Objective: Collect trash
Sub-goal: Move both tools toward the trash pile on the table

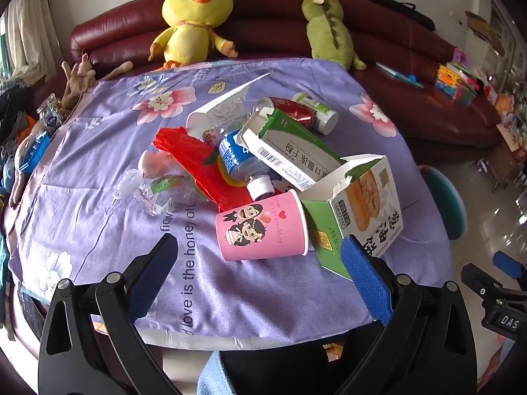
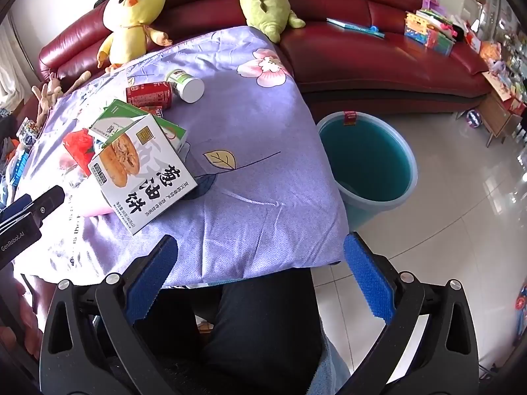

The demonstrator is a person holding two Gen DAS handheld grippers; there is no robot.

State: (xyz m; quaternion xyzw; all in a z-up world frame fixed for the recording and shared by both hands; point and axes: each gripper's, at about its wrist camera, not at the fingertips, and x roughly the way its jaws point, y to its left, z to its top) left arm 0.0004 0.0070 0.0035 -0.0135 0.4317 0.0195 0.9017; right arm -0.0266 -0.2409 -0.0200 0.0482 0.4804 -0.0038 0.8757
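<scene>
Left wrist view: left gripper [image 1: 260, 273] spread wide, empty, hovering over pink cup [image 1: 263, 228] in trash pile on table [image 1: 98, 230]. Right gripper [image 2: 260, 273] also released, empty, near teal bin [image 2: 369, 158]. Nothing collected yet. Next: drop onto cup, pinch, carry to bin.

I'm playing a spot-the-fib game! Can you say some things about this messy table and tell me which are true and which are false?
1. The pink cup is lying on its side. True.
2. The teal bin is packed full of trash. False: nothing can be seen inside it.
3. The yellow chick toy sits on the red sofa. True.
4. The left gripper is holding the red can. False: its jaws are open and hold nothing.
5. The water bottle stands upright. False: it lies among the boxes.
</scene>
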